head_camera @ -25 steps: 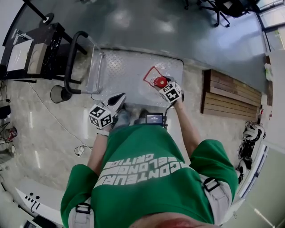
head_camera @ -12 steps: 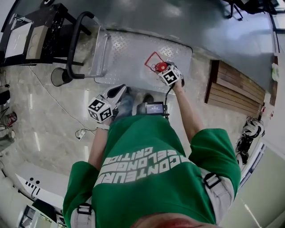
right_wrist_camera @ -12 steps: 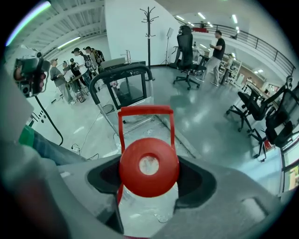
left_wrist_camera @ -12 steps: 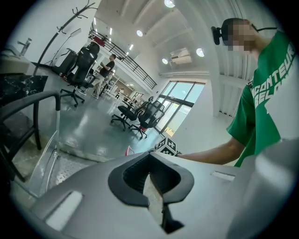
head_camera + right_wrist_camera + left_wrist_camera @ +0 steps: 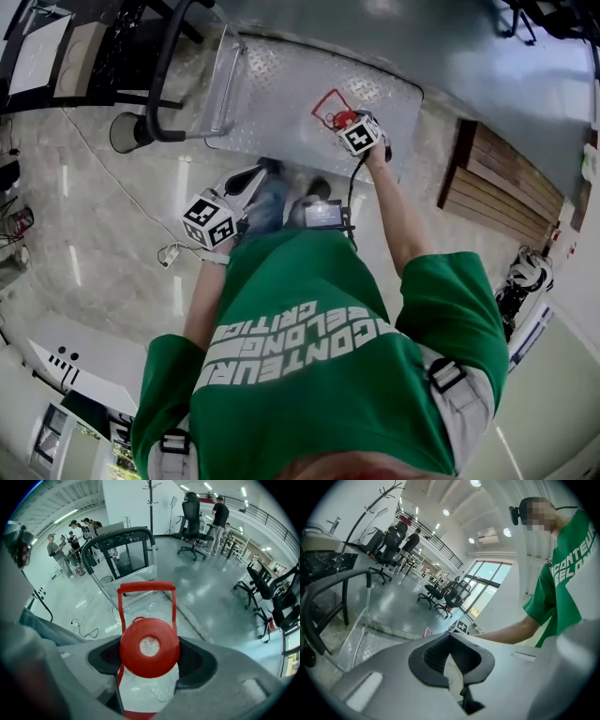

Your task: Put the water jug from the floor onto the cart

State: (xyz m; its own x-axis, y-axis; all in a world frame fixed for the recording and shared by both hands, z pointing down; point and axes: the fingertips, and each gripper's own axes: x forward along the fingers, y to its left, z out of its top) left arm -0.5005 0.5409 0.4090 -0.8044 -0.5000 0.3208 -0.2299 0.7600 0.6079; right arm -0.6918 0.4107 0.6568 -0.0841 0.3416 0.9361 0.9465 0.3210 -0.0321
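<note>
The water jug (image 5: 330, 111) is clear plastic with a red cap (image 5: 150, 648) and a red carry handle (image 5: 146, 588). It is over the right part of the cart's metal deck (image 5: 281, 84). My right gripper (image 5: 347, 122) is shut on the jug's neck just below the cap, one jaw on each side. Whether the jug's base rests on the deck is hidden. My left gripper (image 5: 257, 173) hangs at the person's left, in front of the cart's near edge, shut with nothing in it (image 5: 450, 637). The cart's black push handle (image 5: 169, 70) stands at the left end.
A wooden pallet (image 5: 506, 183) lies on the floor right of the cart. A black stand (image 5: 66, 47) and a round bin (image 5: 127, 133) sit left of the handle, and a cable (image 5: 169, 253) trails on the floor. Office chairs (image 5: 192, 508) and several people (image 5: 70, 536) are beyond.
The head view has moved closer over the cart. My right gripper stays shut on the jug above the deck's right part. The left gripper has hardly moved.
</note>
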